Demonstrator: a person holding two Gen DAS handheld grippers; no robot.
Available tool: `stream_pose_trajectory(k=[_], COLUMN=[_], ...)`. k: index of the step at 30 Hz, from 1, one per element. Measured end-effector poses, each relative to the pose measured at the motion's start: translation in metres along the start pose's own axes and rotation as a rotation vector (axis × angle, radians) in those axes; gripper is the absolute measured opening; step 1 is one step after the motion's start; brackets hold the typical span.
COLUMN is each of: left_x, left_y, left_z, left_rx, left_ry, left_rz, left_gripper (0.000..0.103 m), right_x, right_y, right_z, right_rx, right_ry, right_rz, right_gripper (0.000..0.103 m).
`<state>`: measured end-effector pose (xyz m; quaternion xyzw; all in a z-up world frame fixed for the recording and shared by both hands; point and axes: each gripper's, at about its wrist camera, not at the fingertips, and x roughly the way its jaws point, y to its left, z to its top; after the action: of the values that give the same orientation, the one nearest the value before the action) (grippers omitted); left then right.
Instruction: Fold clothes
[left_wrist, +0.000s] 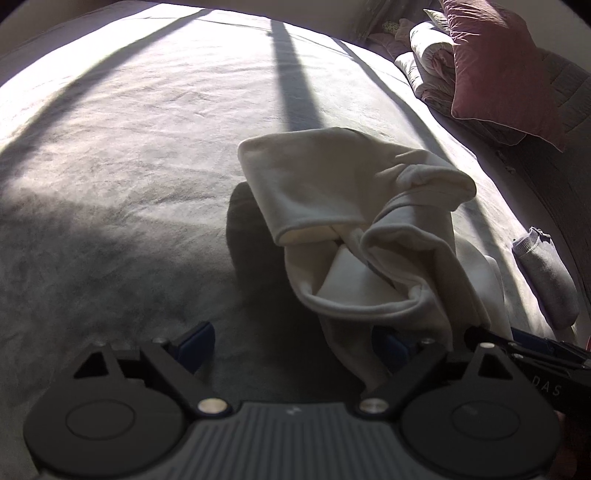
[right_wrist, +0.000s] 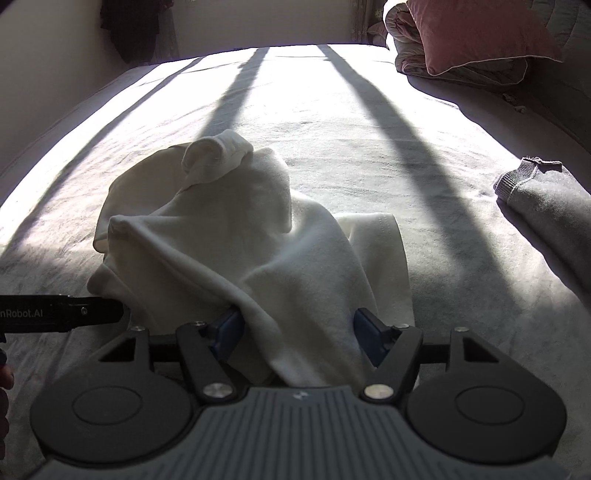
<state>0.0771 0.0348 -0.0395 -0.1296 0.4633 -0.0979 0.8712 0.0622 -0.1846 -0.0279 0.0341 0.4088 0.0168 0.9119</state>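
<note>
A cream-white garment (left_wrist: 354, 206) lies bunched on the grey bed sheet (left_wrist: 129, 166); it also shows in the right wrist view (right_wrist: 236, 240). My left gripper (left_wrist: 295, 343) is open, its blue pads wide apart, with the garment's near edge draped over its right finger (left_wrist: 391, 347). My right gripper (right_wrist: 295, 332) is open, and a fold of the garment hangs between its blue pads. The right gripper's black body (left_wrist: 532, 354) shows at the left wrist view's right edge, against the cloth. The left gripper's body (right_wrist: 59, 314) shows at the right wrist view's left edge.
A folded grey garment (right_wrist: 550, 210) lies on the bed to the right, also in the left wrist view (left_wrist: 543, 277). A pink pillow (right_wrist: 476, 33) and a rolled quilt (left_wrist: 428, 62) sit at the far right. Sunlit stripes and shadows cross the sheet (right_wrist: 332, 122).
</note>
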Motion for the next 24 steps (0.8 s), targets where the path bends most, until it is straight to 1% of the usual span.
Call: stream_pose_trajectory(k=[1,3,4,5,6,7,9,12,16,19,22,24], left_x=[-0.001,-0.002,-0.003,-0.003,-0.003,-0.002,-0.003,-0.004,-0.004,-0.002,0.000,0.001], left_y=[0.000,0.000,0.001,0.000,0.000,0.000,0.000,0.002,0.006,0.008,0.010,0.012], left_z=[0.000,-0.001,-0.001,-0.001,-0.001,0.000,0.001,0.002,0.004,0.006,0.008,0.010], left_rx=[-0.008,-0.024,-0.031,-0.035,-0.038,-0.042,-0.051,-0.070,-0.103,-0.130,-0.160,-0.182], left_ry=[-0.003,-0.012,-0.018,-0.021,-0.024,-0.027,-0.036,-0.047,-0.054,-0.061,-0.065,-0.067], left_rz=[-0.014,-0.043,-0.057,-0.067,-0.076,-0.081,-0.087,-0.098,-0.104,-0.093,-0.095,-0.101], left_gripper=[0.086,0.081,0.079,0.078,0.078,0.078,0.078,0.078,0.078,0.078,0.078,0.078], right_x=[-0.001,-0.002,-0.003,-0.004,-0.006,-0.010,-0.015,-0.021,-0.024,-0.024,-0.024,-0.025], right_y=[-0.001,-0.004,-0.006,-0.008,-0.011,-0.015,-0.024,-0.040,-0.065,-0.081,-0.088,-0.089], right_z=[0.001,0.003,0.004,0.006,0.007,0.010,0.015,0.020,0.022,0.021,0.018,0.017], right_rx=[0.009,0.027,0.037,0.054,0.072,0.103,0.147,0.205,0.288,0.327,0.351,0.344], right_ry=[-0.003,-0.011,-0.014,-0.020,-0.026,-0.038,-0.059,-0.087,-0.103,-0.102,-0.085,-0.075], right_rz=[0.008,0.020,0.026,0.035,0.045,0.054,0.045,0.007,-0.044,-0.069,-0.059,-0.056], right_gripper=[0.057,0.038,0.033,0.017,0.013,0.013,0.012,0.011,0.010,0.009,0.009,0.009])
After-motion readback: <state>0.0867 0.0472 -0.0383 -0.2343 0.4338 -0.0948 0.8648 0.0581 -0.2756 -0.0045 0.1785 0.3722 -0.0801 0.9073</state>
